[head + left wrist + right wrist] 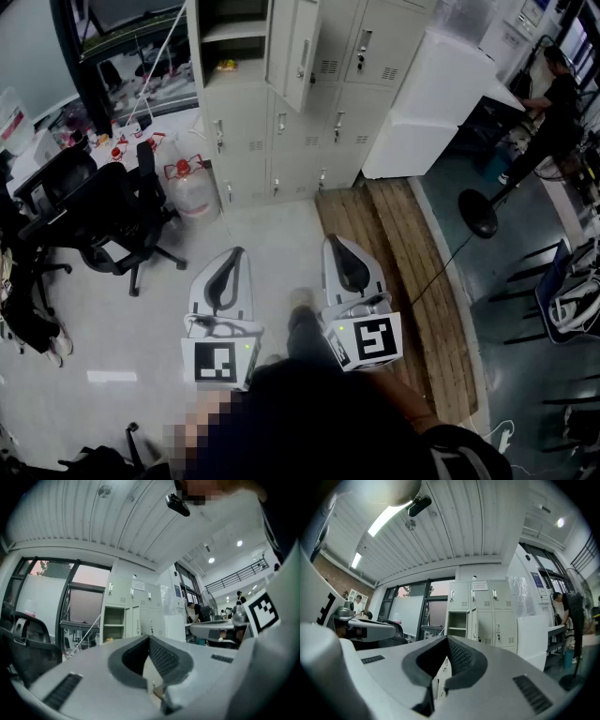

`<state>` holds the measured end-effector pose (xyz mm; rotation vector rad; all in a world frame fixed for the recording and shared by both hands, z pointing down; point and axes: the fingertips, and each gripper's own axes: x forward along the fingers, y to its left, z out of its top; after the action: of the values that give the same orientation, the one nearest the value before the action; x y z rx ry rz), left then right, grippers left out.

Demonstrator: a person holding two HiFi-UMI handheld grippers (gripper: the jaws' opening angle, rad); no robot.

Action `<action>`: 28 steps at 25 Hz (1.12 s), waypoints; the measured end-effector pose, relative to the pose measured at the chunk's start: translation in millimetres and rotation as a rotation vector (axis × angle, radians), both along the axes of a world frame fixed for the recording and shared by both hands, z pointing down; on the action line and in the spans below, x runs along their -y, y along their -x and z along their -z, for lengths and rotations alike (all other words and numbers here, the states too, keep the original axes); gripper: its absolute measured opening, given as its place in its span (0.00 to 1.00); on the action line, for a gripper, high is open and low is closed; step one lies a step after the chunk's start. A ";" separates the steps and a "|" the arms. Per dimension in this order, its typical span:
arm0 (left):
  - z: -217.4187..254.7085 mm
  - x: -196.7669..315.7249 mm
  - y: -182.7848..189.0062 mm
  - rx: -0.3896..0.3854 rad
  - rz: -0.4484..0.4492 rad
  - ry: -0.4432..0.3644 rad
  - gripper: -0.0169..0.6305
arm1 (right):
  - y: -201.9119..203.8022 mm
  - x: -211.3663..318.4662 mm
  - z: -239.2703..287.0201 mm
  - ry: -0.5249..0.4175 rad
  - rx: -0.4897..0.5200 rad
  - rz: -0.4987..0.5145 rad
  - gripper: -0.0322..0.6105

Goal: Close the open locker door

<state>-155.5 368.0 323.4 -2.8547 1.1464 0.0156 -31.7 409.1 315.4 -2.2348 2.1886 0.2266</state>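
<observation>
A grey locker bank (309, 112) stands across the room, well ahead of me. Its upper door (300, 52) hangs open toward me beside an open compartment (230, 42) with shelves. The left gripper view shows that compartment (114, 623) far off, and the right gripper view shows the open door (471, 623) just as distant. My left gripper (234, 251) and right gripper (335, 242) are held side by side low over the floor, pointing at the lockers. Both are shut with nothing between their jaws, in the left gripper view (149, 637) and in the right gripper view (446, 638).
Black office chairs (103, 211) and a water jug (190, 183) stand at the left. A white cabinet (427, 103) sits right of the lockers. Wooden planks (394, 244) run along the floor, with a fan stand (478, 214) and a person (553, 112) at the right.
</observation>
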 end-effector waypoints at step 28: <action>26.4 212.2 -163.9 0.010 0.120 -0.013 0.03 | -152.6 235.6 22.3 -0.018 0.049 0.218 0.17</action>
<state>8.4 155.8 297.0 -2.7656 1.3085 0.0029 121.0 173.5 293.1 -1.9497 2.3687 0.1860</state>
